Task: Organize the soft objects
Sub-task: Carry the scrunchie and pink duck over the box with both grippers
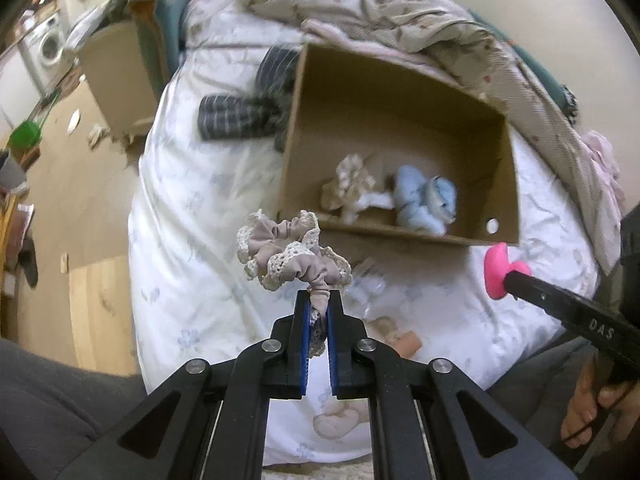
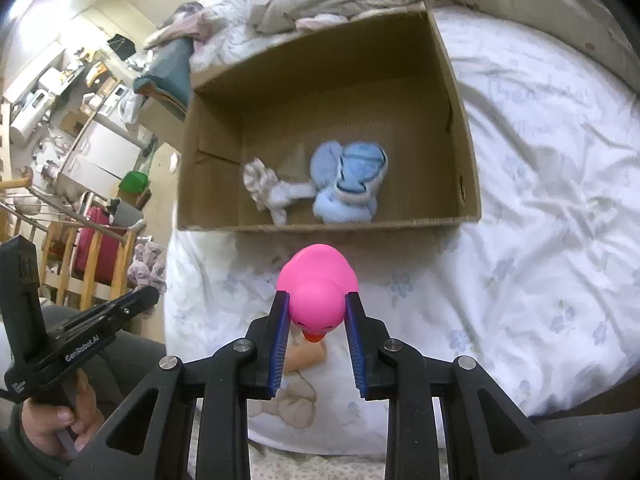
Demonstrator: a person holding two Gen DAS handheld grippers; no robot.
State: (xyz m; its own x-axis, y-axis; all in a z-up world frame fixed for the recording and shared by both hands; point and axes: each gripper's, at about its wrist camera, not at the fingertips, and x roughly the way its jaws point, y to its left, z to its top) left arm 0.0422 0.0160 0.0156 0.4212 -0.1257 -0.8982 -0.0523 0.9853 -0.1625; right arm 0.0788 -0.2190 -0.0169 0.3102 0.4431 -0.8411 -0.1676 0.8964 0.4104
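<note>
We see the left gripper (image 1: 319,300) with fingers pinched narrow on a lace-edged scrunchie (image 1: 288,254), held above the bed (image 1: 180,208) just short of the cardboard box (image 1: 400,92); the right gripper (image 2: 316,312) clasps a pink rubber duck (image 2: 318,284); the box holds a blue soft toy (image 2: 348,184) and a beige scrunchie (image 2: 262,184).

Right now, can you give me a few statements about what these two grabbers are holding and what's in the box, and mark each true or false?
1. The left gripper is shut on a lace-trimmed scrunchie. True.
2. The right gripper holds a green frog. False: it holds a pink rubber duck.
3. The cardboard box is empty. False: a light blue soft item and a beige-and-white fabric item lie inside.
4. The box sits on a white floral bedsheet. True.
</note>
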